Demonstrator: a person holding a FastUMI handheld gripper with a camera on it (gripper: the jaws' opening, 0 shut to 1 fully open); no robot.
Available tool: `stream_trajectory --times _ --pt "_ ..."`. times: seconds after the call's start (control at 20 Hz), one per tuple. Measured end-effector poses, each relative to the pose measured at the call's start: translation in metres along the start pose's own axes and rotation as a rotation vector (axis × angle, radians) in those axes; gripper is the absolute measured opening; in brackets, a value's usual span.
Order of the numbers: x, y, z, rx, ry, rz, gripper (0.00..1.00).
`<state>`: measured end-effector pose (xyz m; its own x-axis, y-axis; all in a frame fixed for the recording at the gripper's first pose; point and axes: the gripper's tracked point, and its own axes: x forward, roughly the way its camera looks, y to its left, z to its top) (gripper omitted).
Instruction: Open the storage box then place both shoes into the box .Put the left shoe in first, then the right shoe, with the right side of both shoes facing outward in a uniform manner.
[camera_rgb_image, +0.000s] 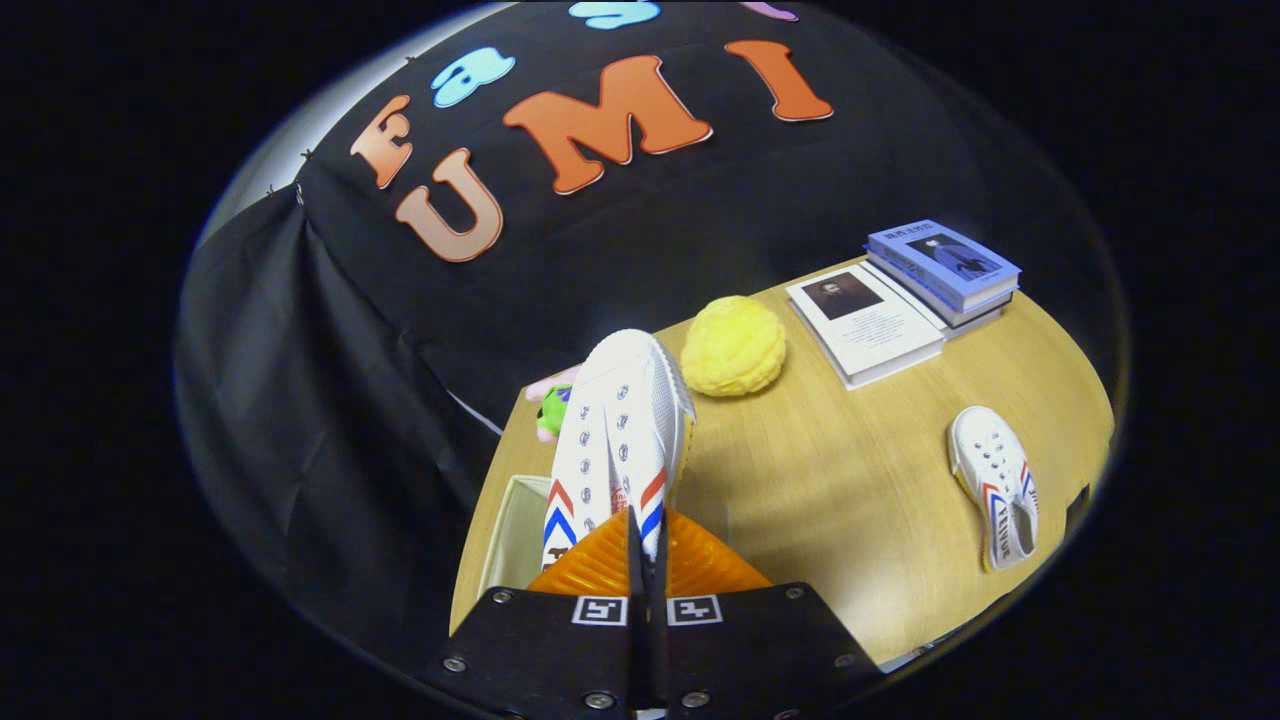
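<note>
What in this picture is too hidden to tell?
- Storage box: the held shoe and the tool cover its inside, gripper view.
- Green toy: mostly behind the held shoe.
- Second shoe: too small to tell left from right.

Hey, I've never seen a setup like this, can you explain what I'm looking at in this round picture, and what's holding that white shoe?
The camera rides on a hand-held gripper that a person carries, looking forward along its two fingers. Those fingers are closed on the heel end of a white shoe, lifted above a pale storage box. On the wooden table lie the second shoe, a yellow fluffy ball, two books and a small green toy.
</note>
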<state>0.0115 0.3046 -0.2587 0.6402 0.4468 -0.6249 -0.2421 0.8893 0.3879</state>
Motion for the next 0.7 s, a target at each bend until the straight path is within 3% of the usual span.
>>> stream_trajectory --times 0.35,0.7 --pt "0.033 0.056 -0.039 -0.076 0.031 0.028 0.0" --pt "0.027 0.065 -0.083 -0.095 0.118 0.036 0.0"
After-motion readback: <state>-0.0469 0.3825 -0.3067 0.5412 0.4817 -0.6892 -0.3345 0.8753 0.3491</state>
